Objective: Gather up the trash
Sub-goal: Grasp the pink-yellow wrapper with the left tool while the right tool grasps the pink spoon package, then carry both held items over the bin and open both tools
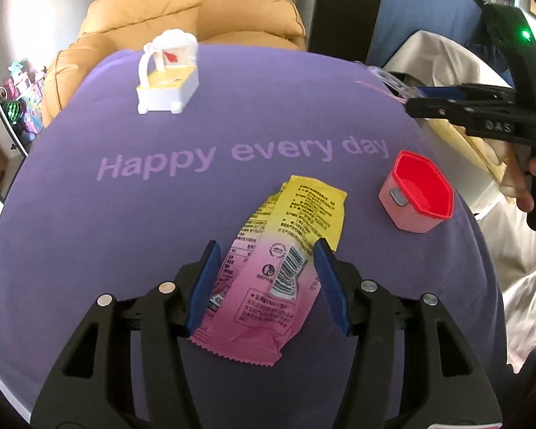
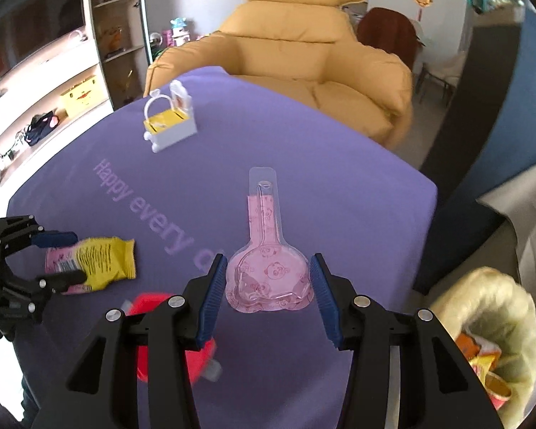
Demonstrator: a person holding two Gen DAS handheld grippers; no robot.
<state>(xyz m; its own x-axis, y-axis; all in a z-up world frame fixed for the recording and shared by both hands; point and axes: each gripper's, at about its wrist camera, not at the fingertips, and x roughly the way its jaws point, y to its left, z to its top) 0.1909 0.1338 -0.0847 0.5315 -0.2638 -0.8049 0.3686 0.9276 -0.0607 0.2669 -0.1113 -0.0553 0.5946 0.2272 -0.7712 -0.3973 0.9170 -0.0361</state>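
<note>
A yellow and pink snack wrapper (image 1: pixel 278 268) lies flat on the purple tablecloth (image 1: pixel 125 232). My left gripper (image 1: pixel 266 254) is open with its blue pads on either side of the wrapper's pink end; it also shows in the right wrist view (image 2: pixel 66 255) astride the wrapper (image 2: pixel 100 261). A clear pink spoon-shaped plastic package (image 2: pixel 268 279) lies near the table's right edge. My right gripper (image 2: pixel 266 268) is open around its wide end. In the left wrist view the right gripper (image 1: pixel 416 96) reaches in from the right.
A white and yellow toy (image 1: pixel 168 75) stands at the far side of the table. A pink and red toy cup (image 1: pixel 416 193) sits near the right edge. A trash bag (image 2: pixel 489 325) with wrappers hangs open beside the table. A tan armchair (image 2: pixel 303 53) stands behind.
</note>
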